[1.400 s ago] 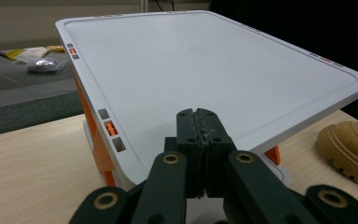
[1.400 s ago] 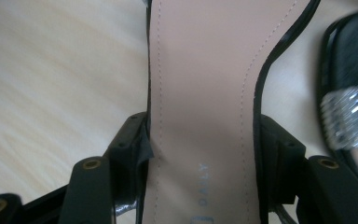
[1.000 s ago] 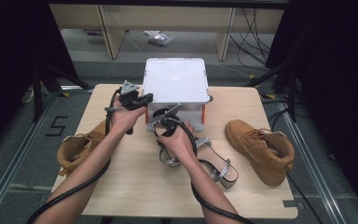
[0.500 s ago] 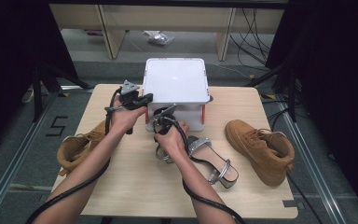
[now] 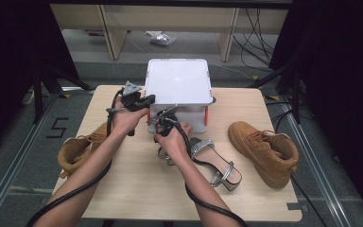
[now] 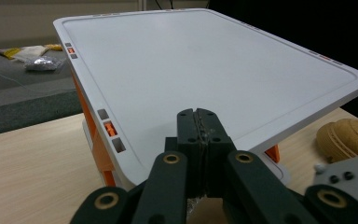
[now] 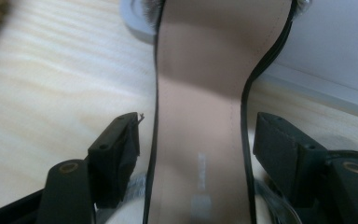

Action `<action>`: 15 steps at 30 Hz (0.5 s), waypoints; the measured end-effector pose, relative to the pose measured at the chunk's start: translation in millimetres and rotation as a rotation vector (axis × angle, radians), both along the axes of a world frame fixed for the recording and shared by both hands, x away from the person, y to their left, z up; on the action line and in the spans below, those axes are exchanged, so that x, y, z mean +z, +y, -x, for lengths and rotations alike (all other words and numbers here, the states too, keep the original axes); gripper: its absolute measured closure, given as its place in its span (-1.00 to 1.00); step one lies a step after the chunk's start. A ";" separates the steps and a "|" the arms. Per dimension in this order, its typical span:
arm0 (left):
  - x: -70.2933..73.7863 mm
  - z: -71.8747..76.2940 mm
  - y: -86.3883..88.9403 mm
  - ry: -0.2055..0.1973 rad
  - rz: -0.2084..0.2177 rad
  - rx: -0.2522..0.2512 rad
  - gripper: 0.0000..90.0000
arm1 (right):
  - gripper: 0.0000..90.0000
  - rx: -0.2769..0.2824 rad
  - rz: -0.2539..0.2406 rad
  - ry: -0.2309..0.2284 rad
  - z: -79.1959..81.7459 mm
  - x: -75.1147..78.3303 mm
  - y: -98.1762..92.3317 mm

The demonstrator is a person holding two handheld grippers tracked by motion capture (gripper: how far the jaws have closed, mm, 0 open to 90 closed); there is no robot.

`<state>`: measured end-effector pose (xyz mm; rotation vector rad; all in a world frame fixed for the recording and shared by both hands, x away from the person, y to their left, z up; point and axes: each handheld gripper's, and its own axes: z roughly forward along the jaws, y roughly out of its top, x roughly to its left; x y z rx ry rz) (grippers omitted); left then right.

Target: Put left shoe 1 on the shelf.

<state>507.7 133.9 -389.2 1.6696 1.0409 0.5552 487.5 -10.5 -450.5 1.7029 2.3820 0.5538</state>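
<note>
A white box (image 5: 177, 80) with a flat lid (image 6: 191, 60) and orange sides stands at the back middle of the table. My left gripper (image 5: 142, 100) (image 6: 199, 116) is shut, its tips at the lid's near rim; whether it pinches anything I cannot tell. A silver-strapped sandal (image 5: 212, 163) lies in front of the box. My right gripper (image 5: 164, 117) (image 7: 196, 135) points down just in front of the box, over a sandal's beige insole (image 7: 200, 93). Its jaws have just been opening and now stand on either side of the insole, clear of it.
One tan boot (image 5: 78, 149) lies at the table's left edge, another (image 5: 264, 146) (image 6: 347, 137) at the right. More silver straps (image 5: 163, 153) show under my right hand. Bare wooden table (image 5: 137, 189) lies near the front edge. Cables and shelving stand beyond the table.
My right hand has edged slightly toward the box. The left hand, box, boots and the silver sandal have stayed where they were.
</note>
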 end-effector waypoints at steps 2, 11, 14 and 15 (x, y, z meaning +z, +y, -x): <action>-0.1 -0.1 0.2 0.001 0.001 0.000 0.96 | -0.29 0.015 -0.023 -0.019 5.1 4.4 -4.2; 0.0 -0.1 0.1 0.000 -0.003 -0.001 0.96 | -0.11 0.062 -0.092 -0.077 36.9 38.0 -33.6; -0.1 0.1 0.4 -0.001 -0.004 0.000 0.96 | 0.14 0.087 -0.103 -0.077 49.4 46.7 -48.0; -0.1 0.0 0.8 -0.001 -0.003 0.000 0.96 | 0.35 0.119 -0.097 -0.089 56.2 48.1 -59.0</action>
